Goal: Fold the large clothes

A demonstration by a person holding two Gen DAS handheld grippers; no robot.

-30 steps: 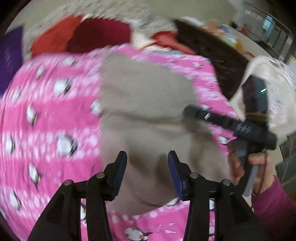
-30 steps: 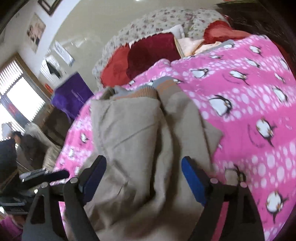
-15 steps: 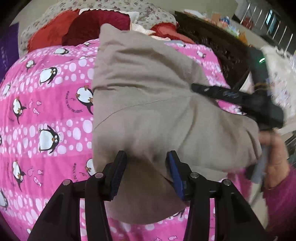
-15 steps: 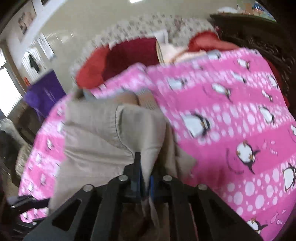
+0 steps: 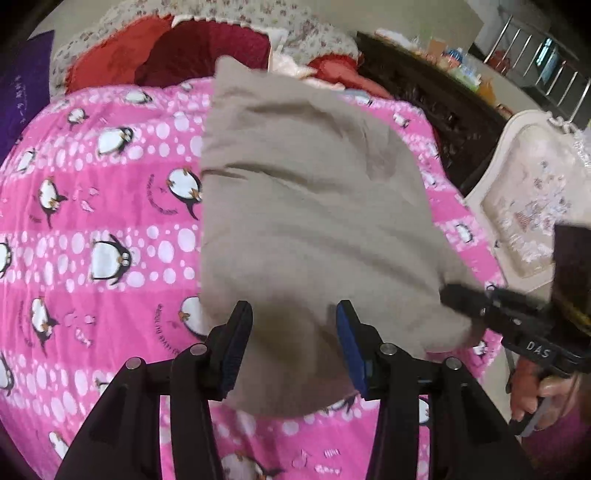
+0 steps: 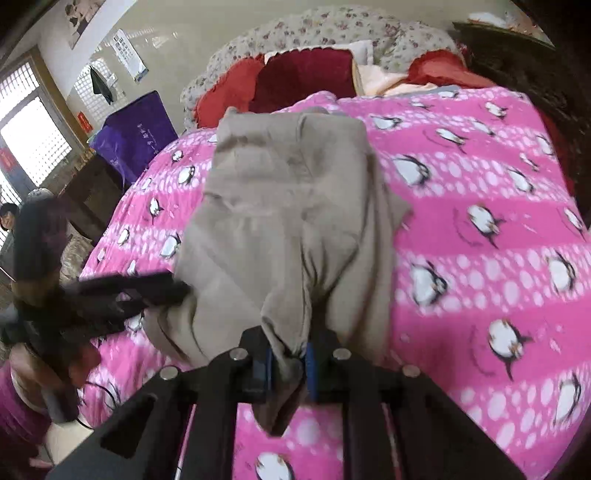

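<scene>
right claw (image 6: 288,360): its blue pads (image 6: 309,363) are pressed together on a bunched edge of the beige garment (image 6: 291,206), and a tongue of cloth hangs down between and below the fingers. in the left wrist view we see the same claw (image 5: 456,295) from the side at the garment's right edge, its dark tip at the cloth and blurred; the right hand (image 5: 535,395) grips its handle at the lower right.

left claw (image 5: 293,343): fingers spread wide, blue pad (image 5: 351,350) and dark pad (image 5: 236,347) on either side of the garment's (image 5: 310,206) near edge. whether the pads touch the cloth we cannot tell. in the right wrist view this claw (image 6: 177,288) shows blurred at the garment's left edge, its tip against the cloth.

garment: it lies on the pink penguin blanket (image 5: 92,221), reaching from the near edge toward the far end. in the right wrist view we see it doubled over, with a seam running down its middle and folds gathered toward the pinching pads.

background: red cushions (image 6: 295,81) and a floral quilt (image 6: 332,29) lie past the blanket (image 6: 480,221); a purple bag (image 6: 136,133) stands to the left, with a window (image 6: 29,140) further left. in the left wrist view a dark wooden frame (image 5: 436,107) borders the blanket at the right.
</scene>
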